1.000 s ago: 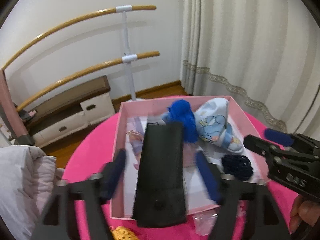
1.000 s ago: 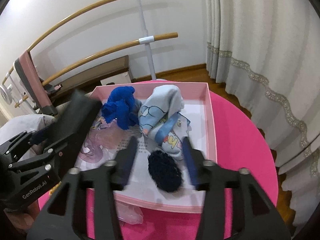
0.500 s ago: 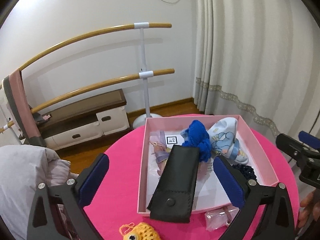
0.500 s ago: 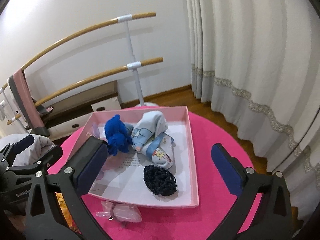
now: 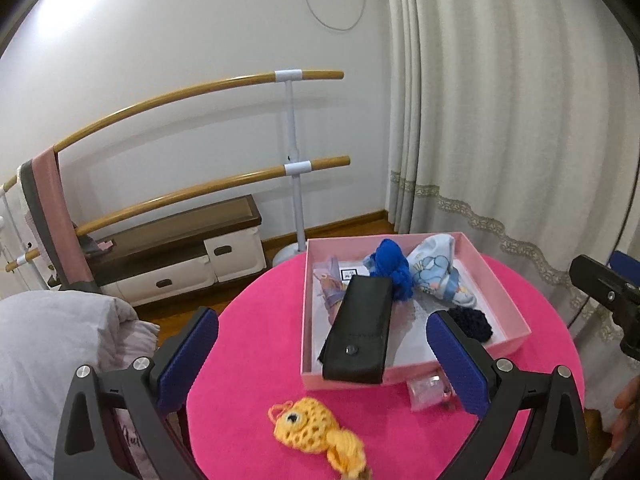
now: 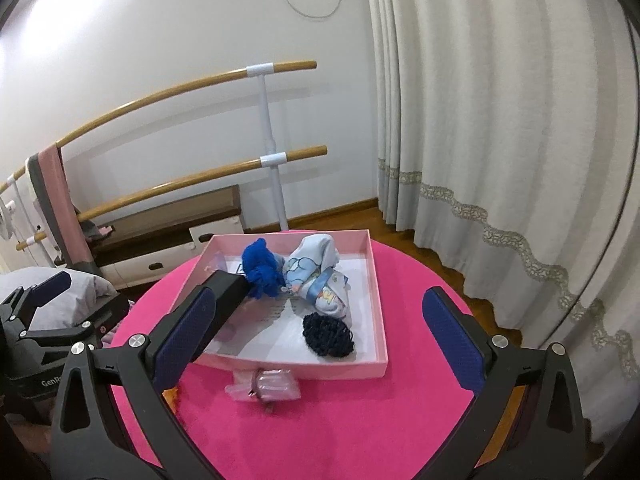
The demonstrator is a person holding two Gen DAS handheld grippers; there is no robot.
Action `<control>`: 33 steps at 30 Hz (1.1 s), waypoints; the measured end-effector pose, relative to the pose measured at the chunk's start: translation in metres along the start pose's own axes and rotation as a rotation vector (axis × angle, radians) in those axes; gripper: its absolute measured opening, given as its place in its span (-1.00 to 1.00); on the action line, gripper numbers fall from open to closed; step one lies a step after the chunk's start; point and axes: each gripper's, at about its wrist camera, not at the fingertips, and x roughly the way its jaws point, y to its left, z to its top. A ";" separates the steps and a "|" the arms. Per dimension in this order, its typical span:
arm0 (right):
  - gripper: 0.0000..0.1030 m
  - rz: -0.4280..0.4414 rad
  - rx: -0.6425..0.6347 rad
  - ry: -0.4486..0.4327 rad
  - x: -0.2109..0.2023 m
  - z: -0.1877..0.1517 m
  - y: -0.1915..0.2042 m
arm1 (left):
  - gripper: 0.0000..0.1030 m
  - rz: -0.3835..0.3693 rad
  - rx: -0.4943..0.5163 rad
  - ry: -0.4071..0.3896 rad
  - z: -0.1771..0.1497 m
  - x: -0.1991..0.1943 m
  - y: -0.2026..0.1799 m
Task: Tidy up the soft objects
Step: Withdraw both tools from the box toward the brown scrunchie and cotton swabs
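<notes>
Left gripper [image 5: 322, 354] is wide open w/ nothing btwn its blue pads, hanging over the near part of a round pink table [image 5: 248, 320]. Right gripper [image 6: 320, 330] is just as wide, also empty, over the same table; its black body shows at the right edge of the left wrist view, w/ part of a hand [image 5: 626, 400] beside it.

Nearest on the tabletop, outside the box: a yellow crochet fish [image 5: 316, 434] lying flat, well apart from everything else. Just past it, close to the box's near wall, a small clear plastic bag [image 6: 266, 386] w/ something small inside; contents too small to tell.

Next, the pink box [image 6: 380, 320], open-topped, sitting on the table. A black pouch w/ a snap [image 5: 358, 332] lies in its near-left part, its near end propped on the box's near wall. Near-right inside: a dark navy crochet piece [image 6: 328, 336] on the white box floor. Further in, a pale blue printed cloth bundle [image 6: 316, 272] at mid-right, touching a bright blue knitted item [image 6: 262, 270] to its left. A purplish printed item [image 5: 330, 288] lies along the left wall, partly under the pouch.

Off the table's left edge: grey-white bedding [image 5: 52, 340]. Beyond, a low brown-topped cabinet w/ white drawers [image 5: 176, 264], a wooden double barre [image 5: 224, 184] on a white post w/ a pink-grey band draped over its left end, then white wall. Cream curtains [image 5: 500, 120] w/ a lace border fill the right.
</notes>
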 end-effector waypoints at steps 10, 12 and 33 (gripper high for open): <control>1.00 -0.010 0.004 -0.056 -0.046 -0.017 0.002 | 1.00 0.025 -0.020 -0.049 -0.025 -0.063 0.007; 1.00 -0.016 0.003 -0.065 -0.055 -0.020 0.003 | 1.00 0.030 -0.025 -0.054 -0.030 -0.073 0.007; 1.00 -0.007 -0.030 -0.102 -0.090 -0.030 0.018 | 1.00 0.048 -0.036 -0.113 -0.050 -0.133 0.016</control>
